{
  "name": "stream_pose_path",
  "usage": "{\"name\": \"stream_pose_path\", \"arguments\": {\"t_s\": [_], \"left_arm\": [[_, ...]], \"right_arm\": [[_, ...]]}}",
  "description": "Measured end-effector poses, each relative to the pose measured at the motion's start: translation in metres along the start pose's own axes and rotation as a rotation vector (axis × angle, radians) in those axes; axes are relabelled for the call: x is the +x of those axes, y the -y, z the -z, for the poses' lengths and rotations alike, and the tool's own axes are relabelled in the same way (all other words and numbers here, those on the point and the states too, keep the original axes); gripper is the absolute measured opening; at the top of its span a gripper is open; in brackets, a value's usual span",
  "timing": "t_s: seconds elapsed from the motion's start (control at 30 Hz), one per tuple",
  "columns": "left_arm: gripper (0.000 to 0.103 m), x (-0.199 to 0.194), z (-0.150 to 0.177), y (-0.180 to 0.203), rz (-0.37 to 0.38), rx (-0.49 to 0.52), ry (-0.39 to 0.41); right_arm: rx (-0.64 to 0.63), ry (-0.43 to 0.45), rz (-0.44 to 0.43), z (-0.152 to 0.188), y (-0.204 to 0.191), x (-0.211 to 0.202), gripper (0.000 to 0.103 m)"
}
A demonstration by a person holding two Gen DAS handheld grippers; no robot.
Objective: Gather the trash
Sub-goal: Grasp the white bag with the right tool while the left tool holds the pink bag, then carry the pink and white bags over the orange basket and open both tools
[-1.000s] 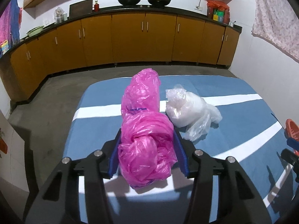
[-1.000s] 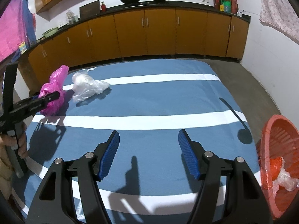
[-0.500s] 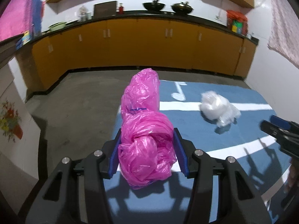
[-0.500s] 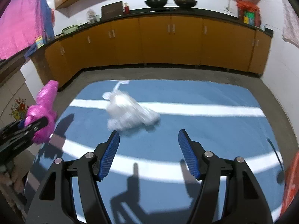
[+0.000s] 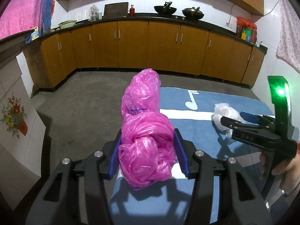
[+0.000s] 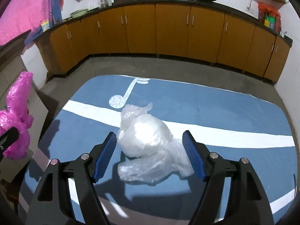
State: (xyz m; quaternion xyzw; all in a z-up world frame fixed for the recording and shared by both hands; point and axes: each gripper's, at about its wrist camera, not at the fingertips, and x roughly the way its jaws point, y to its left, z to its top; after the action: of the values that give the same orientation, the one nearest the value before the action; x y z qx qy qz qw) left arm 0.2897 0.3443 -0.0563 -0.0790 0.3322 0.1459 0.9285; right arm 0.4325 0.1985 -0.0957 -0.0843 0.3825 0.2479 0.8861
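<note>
My left gripper [image 5: 148, 155] is shut on a crumpled pink plastic bag [image 5: 144, 131] and holds it lifted above the left edge of the blue striped table [image 5: 196, 196]. The pink bag also shows at the left of the right wrist view [image 6: 16, 120]. A clear crumpled plastic bag [image 6: 150, 140] lies on the table. My right gripper [image 6: 150, 157] is open, with its blue pads on either side of the clear bag. In the left wrist view the right gripper [image 5: 241, 120] reaches the clear bag [image 5: 223, 114].
Wooden kitchen cabinets [image 6: 168, 28] with a dark counter run along the back and left walls. Grey floor [image 5: 75, 103] lies between table and cabinets. A tiled panel with a flower print [image 5: 15, 112] stands at the left. Cloths hang at both sides.
My right gripper has swung left across the table and closed in on the clear bag, which now sits between its open fingers. My left gripper has lifted and turned left with the pink bag.
</note>
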Motion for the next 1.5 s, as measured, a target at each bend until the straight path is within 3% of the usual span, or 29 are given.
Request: {"name": "stream_pose_path", "arguments": {"t_s": [0.13,0.5,1.03,1.5], "left_arm": [[0.051,0.004,0.0,-0.001,-0.005,-0.003,-0.008],[0.051,0.003,0.001,0.006,-0.006,0.009,-0.015],[0.051,-0.007,0.005,0.021,0.037,0.032,-0.015],[0.051,-0.042,0.021,0.072,0.108,0.108,0.001]], "right_arm": [[-0.031,-0.023,0.01,0.001,-0.002,0.005,0.067],[-0.063,-0.062,0.046,0.007,-0.001,0.005,0.037],[0.048,-0.051,0.065,0.036,0.048,-0.046,0.035],[0.121,-0.035,0.126,0.083,0.092,-0.121,0.035]]}}
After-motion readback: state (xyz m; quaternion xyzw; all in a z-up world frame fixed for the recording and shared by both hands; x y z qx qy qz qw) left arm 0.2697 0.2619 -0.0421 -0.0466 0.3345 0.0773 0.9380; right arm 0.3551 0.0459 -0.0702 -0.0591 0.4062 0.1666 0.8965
